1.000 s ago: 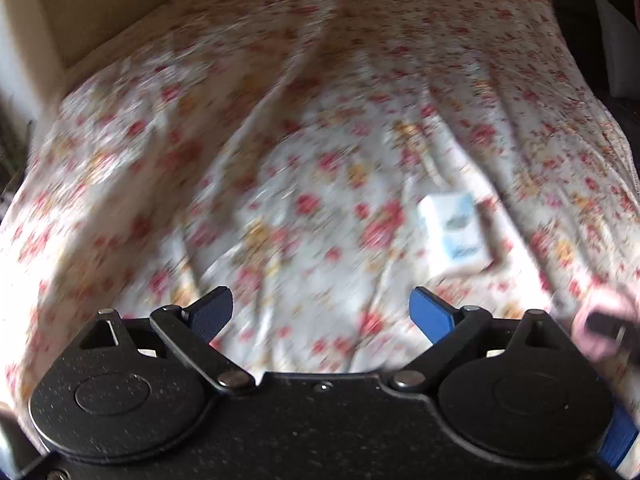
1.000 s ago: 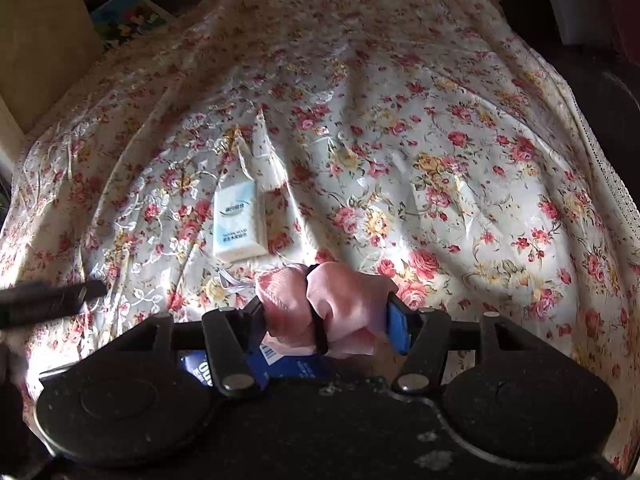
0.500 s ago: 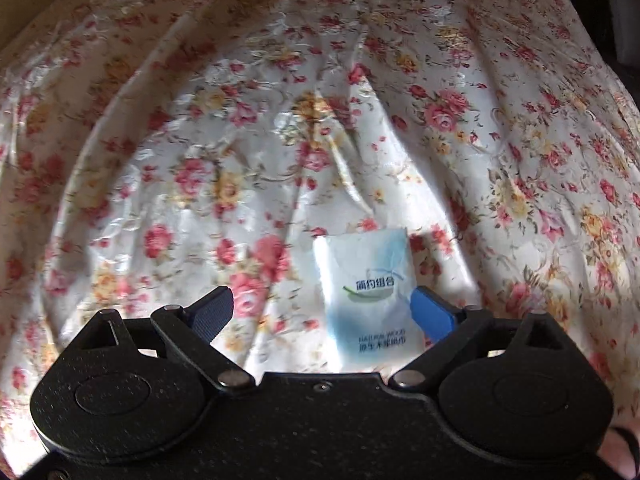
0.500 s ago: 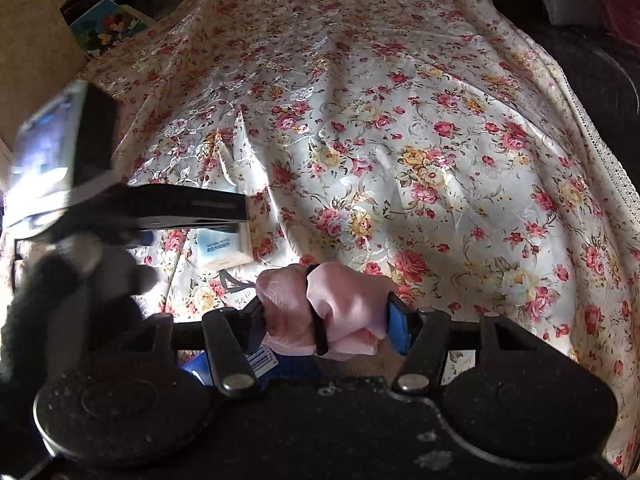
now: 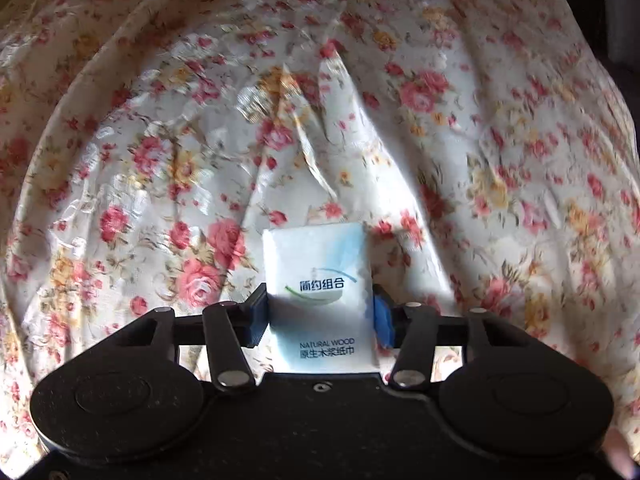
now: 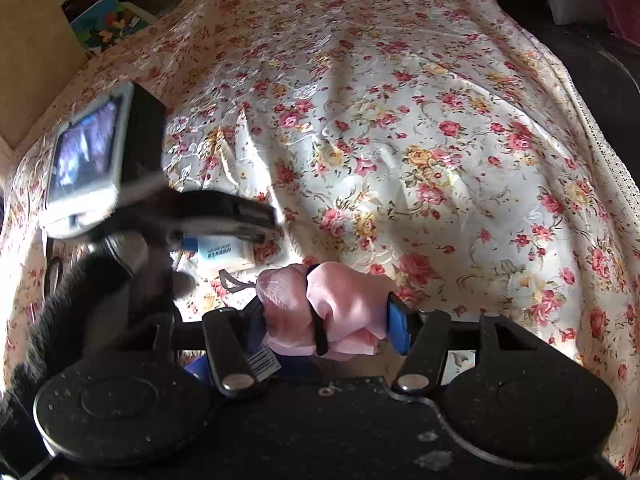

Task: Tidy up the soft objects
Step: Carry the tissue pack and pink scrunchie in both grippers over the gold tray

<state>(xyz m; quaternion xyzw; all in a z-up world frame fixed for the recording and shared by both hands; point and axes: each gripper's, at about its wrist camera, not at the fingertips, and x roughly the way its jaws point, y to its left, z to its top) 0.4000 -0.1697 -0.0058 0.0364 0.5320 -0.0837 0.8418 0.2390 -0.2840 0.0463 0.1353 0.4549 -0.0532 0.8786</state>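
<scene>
Tissue pack [image 5: 320, 292]: white, blue print, lying flat on the floral bedspread [image 5: 160, 140], now between my left gripper [image 5: 318, 316] pads, which press its two long sides. It looks light, squashy, with a slick plastic wrap; I hold it mid-length so it won't pivot or squirt out. My right gripper [image 6: 328, 320] is clamped on a pink scrunchie [image 6: 336, 308], soft satin-like fabric bunched around a dark band, with what may be a barcode tag below it; that part is shadowed. The bedspread is wrinkled and glossy, with strong sun patches. From the right view, the left tool and its camera [image 6: 96, 160] sit over the pack. Wooden panel [image 6: 28, 40] and a colourful book [image 6: 108, 20] at far left.
</scene>
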